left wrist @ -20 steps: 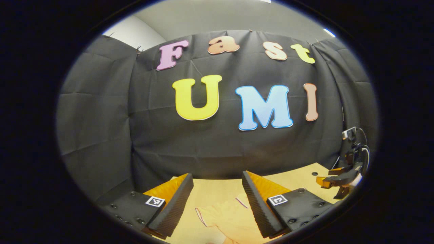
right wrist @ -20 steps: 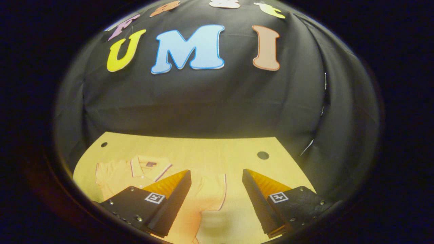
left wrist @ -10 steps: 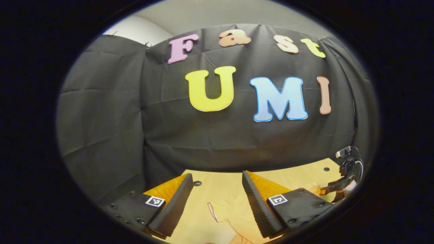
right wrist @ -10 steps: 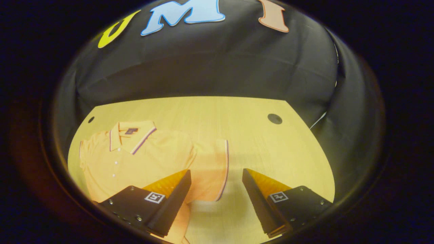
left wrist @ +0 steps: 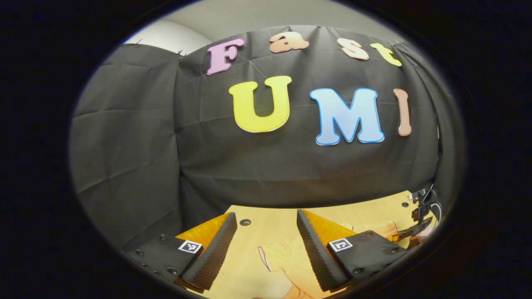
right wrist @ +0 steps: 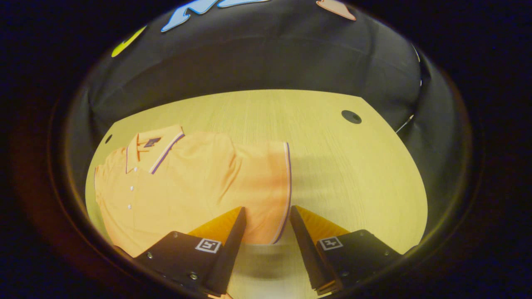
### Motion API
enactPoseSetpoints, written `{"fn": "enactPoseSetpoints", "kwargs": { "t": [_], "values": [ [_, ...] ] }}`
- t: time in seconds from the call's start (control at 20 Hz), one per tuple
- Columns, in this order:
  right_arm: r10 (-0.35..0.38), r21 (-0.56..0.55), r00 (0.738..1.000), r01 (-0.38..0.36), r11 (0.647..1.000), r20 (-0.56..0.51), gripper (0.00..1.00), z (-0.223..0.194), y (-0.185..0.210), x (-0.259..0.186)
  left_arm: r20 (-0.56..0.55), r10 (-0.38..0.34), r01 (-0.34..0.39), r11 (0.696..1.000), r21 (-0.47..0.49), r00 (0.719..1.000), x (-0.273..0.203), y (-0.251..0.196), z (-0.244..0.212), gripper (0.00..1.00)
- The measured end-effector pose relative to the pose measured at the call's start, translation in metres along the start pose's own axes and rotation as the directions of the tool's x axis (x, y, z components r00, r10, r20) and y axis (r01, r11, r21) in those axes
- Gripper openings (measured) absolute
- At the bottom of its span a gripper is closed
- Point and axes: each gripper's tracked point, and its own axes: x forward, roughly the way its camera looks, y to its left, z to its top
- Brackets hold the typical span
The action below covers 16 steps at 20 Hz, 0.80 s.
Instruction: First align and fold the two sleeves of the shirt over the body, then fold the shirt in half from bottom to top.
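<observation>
Shirt (right wrist: 187, 187) flat on table (right wrist: 353, 166), sleeve (right wrist: 266, 195) perhaps ungripped

Black cloth wall (left wrist: 124, 145) drapes behind a pale wooden table (right wrist: 332, 166); grey ceiling (left wrist: 257, 16) above.

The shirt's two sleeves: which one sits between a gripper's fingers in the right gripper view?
The sleeve with the striped cuff, spread toward the bare table; the right gripper straddles its edge. The other sleeve lies beyond the collar.
</observation>
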Motion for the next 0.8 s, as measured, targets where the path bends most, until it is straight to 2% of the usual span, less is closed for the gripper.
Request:
{"fn": "enactPoseSetpoints", "kwargs": {
  "t": [0.05,0.1,0.15,0.2,0.25,0.3,0.5,0.8],
  "values": [
    [0.003,-0.001,1.000,-0.003,1.000,0.006,0.71,-0.002,0.000,0.004,0.002,0.001,-0.001,1.000,0.001,1.000,0.002,-0.001,0.001,0.94],
    [0.015,-0.004,1.000,-0.015,1.000,0.008,0.52,0.001,0.003,0.002,0.002,-0.001,0.001,1.000,0.000,1.000,0.003,-0.002,0.002,0.94],
    [0.014,-0.005,1.000,-0.014,1.000,0.009,0.48,0.002,0.004,-0.001,0.002,-0.002,0.002,1.000,-0.001,1.000,0.004,-0.006,0.002,0.94],
    [0.014,-0.003,1.000,-0.014,1.000,0.007,0.28,0.003,0.004,-0.002,0.002,-0.001,0.001,1.000,-0.001,1.000,0.005,-0.007,0.002,0.94],
    [0.028,0.007,1.000,-0.028,1.000,0.009,0.28,0.004,0.008,0.000,0.003,-0.001,0.001,1.000,-0.003,1.000,0.004,-0.008,0.002,0.94],
    [0.023,0.026,1.000,-0.023,0.999,0.012,0.06,0.006,0.007,-0.003,0.003,-0.002,0.002,1.000,-0.005,1.000,0.005,-0.010,0.002,0.95],
    [0.014,0.013,1.000,-0.014,1.000,0.015,0.00,0.009,0.008,0.000,-0.005,0.001,-0.001,1.000,-0.012,1.000,0.005,-0.008,0.000,0.96],
    [-0.021,-0.042,0.998,0.024,0.999,0.051,0.00,0.033,0.013,-0.008,-0.005,0.013,-0.013,1.000,-0.013,1.000,0.001,0.001,0.001,0.96]
  ]
}}
